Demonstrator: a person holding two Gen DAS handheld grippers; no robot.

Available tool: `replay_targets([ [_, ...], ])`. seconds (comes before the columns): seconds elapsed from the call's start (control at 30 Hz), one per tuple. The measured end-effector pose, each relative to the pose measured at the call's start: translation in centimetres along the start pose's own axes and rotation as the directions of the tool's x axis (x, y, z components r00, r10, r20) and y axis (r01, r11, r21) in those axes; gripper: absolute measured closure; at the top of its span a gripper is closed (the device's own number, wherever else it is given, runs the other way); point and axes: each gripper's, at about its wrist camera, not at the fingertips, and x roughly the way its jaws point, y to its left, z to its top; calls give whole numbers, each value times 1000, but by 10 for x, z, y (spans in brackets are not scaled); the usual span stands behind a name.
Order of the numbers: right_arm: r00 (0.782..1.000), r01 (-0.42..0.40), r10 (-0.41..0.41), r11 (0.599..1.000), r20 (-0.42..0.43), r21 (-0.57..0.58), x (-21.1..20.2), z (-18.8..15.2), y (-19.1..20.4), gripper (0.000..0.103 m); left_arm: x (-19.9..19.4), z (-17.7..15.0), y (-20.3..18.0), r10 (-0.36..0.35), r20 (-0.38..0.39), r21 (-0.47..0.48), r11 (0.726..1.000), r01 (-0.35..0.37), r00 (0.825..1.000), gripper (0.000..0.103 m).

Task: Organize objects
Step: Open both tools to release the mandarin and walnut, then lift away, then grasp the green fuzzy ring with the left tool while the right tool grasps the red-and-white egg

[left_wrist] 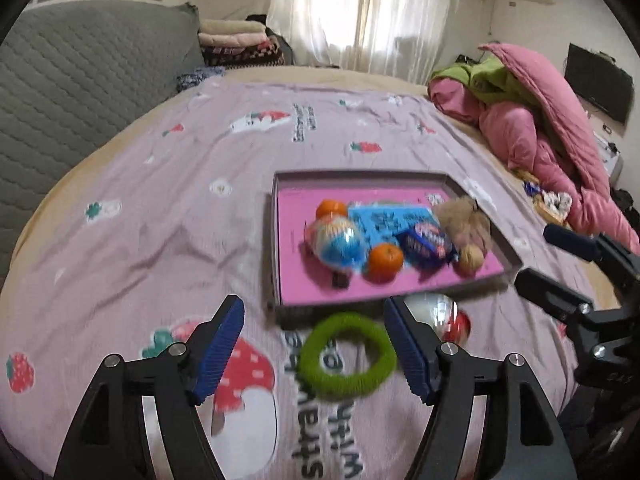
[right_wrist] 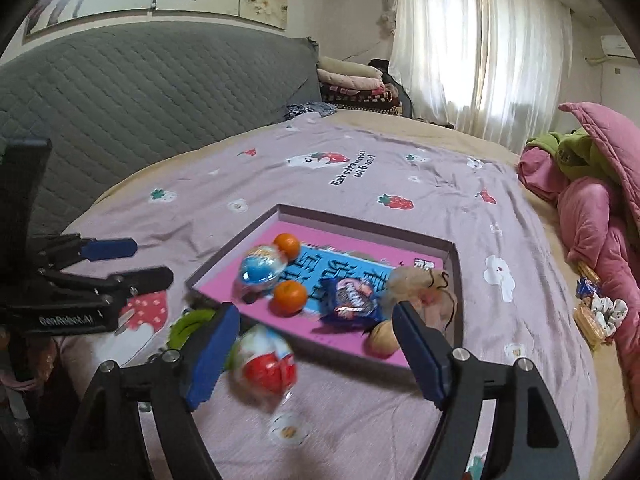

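Collecting strays into the tray (left_wrist: 276,240). Two remain on the bed: green ring (left_wrist: 347,356) between left gripper (left_wrist: 314,346) jaws, red egg (right_wrist: 266,364) at right gripper (right_wrist: 316,350) 9 o'clock. Both jaws spread, empty. Next: descend, close.

2 oranges (right_wrist: 287,245), 2 plastic eggs (right_wrist: 262,269), 1 green ring (left_wrist: 347,355), 1 tray (right_wrist: 452,280), 1 snack packet (right_wrist: 352,300), 1 walnut (right_wrist: 383,345).

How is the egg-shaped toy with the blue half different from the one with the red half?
The blue egg lies inside the pink-floored tray, among the oranges; the red egg lies outside it on the bedspread, between the open fingers of the right gripper. Their lower halves differ in colour, blue against red. Both are egg-shaped with pale, shiny upper halves, and neither is gripped.
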Motion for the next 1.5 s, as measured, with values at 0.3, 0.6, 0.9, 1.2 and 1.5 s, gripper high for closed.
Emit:
replay_targets([
  [0.3,998,3,-5,999,-55,-49,-7,-27,26,24,-2,-39,-20,18,-37,87,996,-14,999,29],
  [0.6,995,-1,-5,998,-95,-67,4,-47,31,24,10,-74,-24,17,-83,133,991,-6,996,29],
  [0.9,992,-25,16,997,-125,-66,30,-54,28,23,42,-74,-15,-15,-112,104,994,26,994,29],
  [1.2,986,-50,36,996,-164,-77,60,-55,25,23,72,-58,-20,-3,-118,147,989,21,993,29],
  [1.5,982,-61,51,997,-184,-48,87,-50,22,25,93,-41,-17,-35,-116,139,989,52,993,29],
])
